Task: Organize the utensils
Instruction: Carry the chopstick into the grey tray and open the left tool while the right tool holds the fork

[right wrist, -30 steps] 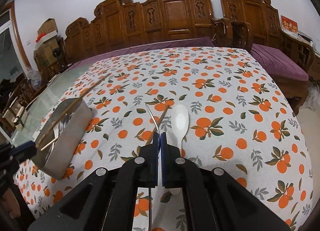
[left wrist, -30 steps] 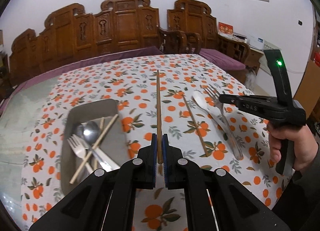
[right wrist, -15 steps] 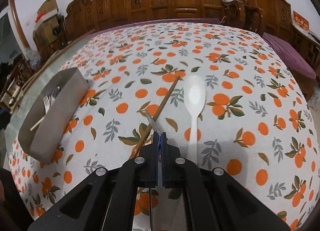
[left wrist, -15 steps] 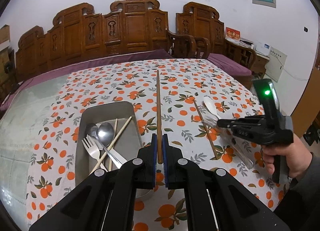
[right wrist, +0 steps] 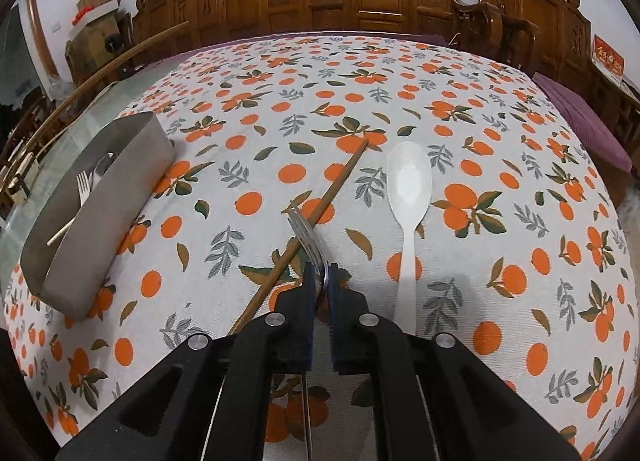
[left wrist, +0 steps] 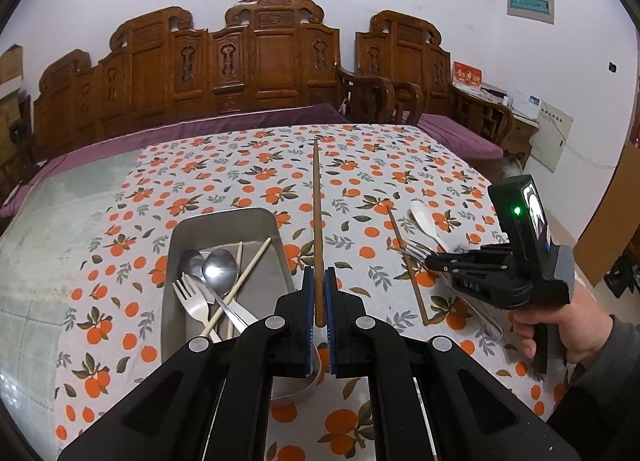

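Left tongs are pinched on a brown chopstick, which sticks straight out ahead over the worktop, just right of the metal tray. Inside that tray lie two spoons, a fork and pale chopsticks. My right tongs have just been easing apart a little, with a steel fork between them; whether the pads press on it I cannot tell. Its tines reach forward and cross a second brown chopstick lying slantwise on the orange-print cloth. Just right of that lies a white spoon, bowl away from me. From the left view my right hand grips the tong handle low over these pieces, well apart from the tray.
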{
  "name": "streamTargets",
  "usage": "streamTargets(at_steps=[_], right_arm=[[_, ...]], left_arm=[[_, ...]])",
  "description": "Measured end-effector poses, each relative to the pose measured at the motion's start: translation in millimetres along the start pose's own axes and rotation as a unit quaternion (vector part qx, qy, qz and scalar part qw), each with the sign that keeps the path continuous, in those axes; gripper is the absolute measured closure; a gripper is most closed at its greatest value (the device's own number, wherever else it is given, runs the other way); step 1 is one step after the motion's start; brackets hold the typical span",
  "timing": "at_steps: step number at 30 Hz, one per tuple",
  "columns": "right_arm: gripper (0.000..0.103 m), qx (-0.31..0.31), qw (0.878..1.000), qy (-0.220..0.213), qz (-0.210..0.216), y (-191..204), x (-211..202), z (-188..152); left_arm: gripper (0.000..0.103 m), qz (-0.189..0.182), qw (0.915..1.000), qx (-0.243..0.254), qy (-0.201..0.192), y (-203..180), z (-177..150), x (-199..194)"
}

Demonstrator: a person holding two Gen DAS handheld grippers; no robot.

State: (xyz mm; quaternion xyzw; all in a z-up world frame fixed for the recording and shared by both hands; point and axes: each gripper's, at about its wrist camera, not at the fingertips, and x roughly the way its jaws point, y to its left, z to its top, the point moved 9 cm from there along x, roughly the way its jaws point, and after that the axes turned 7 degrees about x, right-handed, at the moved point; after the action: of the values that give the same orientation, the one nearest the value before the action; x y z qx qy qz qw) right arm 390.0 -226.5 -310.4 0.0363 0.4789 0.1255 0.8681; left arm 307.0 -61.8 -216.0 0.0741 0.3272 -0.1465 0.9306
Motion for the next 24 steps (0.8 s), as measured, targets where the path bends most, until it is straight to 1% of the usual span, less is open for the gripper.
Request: streamTargets(at_steps=[6, 11, 15, 17, 21, 24], right_arm=[[0.099, -0.001, 1.0, -0.007, -0.002, -1, -5, 2], [0.099, 0.003, 1.0, -0.022, 0.012, 3, -18, 7], [0.099, 0.001, 0.999, -0.034, 0.023, 9, -29, 10], [0.099, 0.0, 0.999, -0.038, 0.026, 11, -33, 10], [0.099, -0.002, 0.999, -0.043, 0.029, 14, -38, 11], [0.099, -0.004, 0.999, -0.044, 0.03, 16, -40, 10]], left_arm=[[0.099, 0.011, 0.9999, -0.003, 0.001, 8, -1, -2], [0.099, 0.03, 0.9995, -0.005, 0.014, 22, -9, -4], [0.099, 0.041, 0.9985, -0.015, 0.034, 34, -25, -5], [0.099, 0.041, 0.998, -0.018, 0.045, 38, -31, -4], [0.099, 0.042, 0.9961, -0.013, 0.076, 43, -47, 1], [0.099, 0.046, 0.9947, -0.014, 0.09, 49, -55, 3]])
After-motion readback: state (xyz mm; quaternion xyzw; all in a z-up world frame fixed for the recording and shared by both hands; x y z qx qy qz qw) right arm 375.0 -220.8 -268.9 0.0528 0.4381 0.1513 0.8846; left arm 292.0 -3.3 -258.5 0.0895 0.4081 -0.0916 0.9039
